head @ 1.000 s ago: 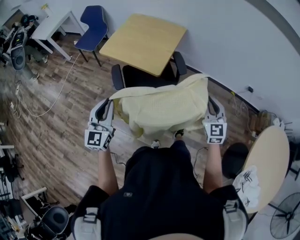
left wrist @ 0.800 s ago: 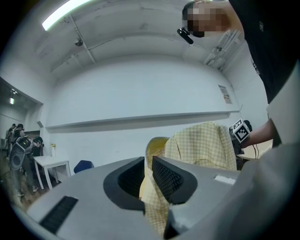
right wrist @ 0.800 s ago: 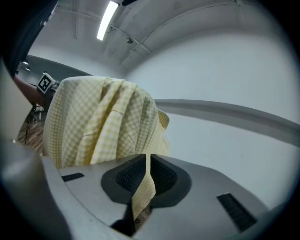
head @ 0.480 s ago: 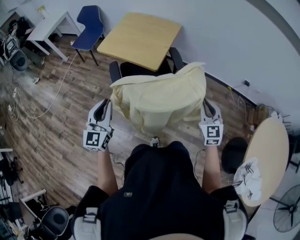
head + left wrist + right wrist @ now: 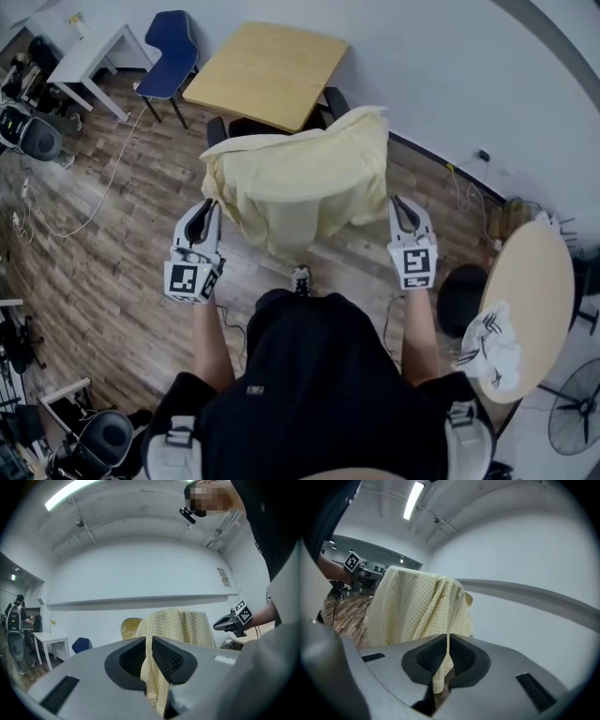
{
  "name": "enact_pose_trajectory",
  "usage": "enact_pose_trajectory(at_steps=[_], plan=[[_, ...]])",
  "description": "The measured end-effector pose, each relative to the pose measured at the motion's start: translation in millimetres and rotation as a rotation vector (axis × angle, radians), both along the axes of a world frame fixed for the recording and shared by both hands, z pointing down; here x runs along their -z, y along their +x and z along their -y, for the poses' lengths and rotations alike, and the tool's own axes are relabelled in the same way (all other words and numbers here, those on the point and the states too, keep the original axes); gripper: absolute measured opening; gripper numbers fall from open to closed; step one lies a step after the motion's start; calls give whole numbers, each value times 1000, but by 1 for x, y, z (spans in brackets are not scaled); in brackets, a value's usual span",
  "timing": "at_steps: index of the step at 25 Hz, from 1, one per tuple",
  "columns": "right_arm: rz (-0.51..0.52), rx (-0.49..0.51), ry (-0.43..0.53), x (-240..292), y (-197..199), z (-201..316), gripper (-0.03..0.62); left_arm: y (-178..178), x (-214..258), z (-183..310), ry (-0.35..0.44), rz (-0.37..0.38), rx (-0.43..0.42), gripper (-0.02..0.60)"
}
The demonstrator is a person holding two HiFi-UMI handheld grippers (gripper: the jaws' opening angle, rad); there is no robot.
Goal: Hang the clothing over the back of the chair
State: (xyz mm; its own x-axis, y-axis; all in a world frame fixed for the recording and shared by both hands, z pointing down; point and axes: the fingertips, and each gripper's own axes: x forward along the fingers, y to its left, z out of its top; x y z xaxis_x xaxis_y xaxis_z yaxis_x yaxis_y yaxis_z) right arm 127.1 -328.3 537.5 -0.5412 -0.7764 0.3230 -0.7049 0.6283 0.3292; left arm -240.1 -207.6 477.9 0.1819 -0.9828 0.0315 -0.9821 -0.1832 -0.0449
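A pale yellow checked shirt (image 5: 300,183) lies spread over the back of a black office chair (image 5: 331,97), hiding most of it. Only the armrests and a strip of the seat show. My left gripper (image 5: 203,212) is at the shirt's left edge, and its jaws stand shut on a fold of the shirt (image 5: 154,681). At the right edge, my right gripper (image 5: 402,209) is shut on a thin strip of the shirt (image 5: 440,672). In both gripper views the shirt (image 5: 412,606) hangs down from the chair back in front of the jaws.
A square wooden table (image 5: 267,70) stands just behind the chair, against the white wall. A blue chair (image 5: 172,52) and a white table (image 5: 89,47) are at the back left. A round wooden table (image 5: 527,295) with a white bundle (image 5: 492,347) and a black stool (image 5: 459,300) stand at my right.
The shirt has moved away from me and up over the chair back, together with both grippers. The seat that showed behind the shirt is now mostly covered.
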Motion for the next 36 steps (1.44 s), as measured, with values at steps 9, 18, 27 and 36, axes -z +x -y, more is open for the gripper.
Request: enact_pose_trajectory(at_steps=[9, 18, 27, 36], plan=[[-5, 11, -42, -10, 58, -56, 3, 77, 3, -38, -15, 9, -56, 37], [25, 46, -56, -15, 90, -113, 0, 112, 11, -98, -24, 27, -34, 20], [28, 80, -66, -24, 115, -158, 0, 145, 9, -152, -39, 47, -16, 18], [36, 105, -84, -36, 133, -187, 0, 170, 6, -181, -43, 56, -7, 18]])
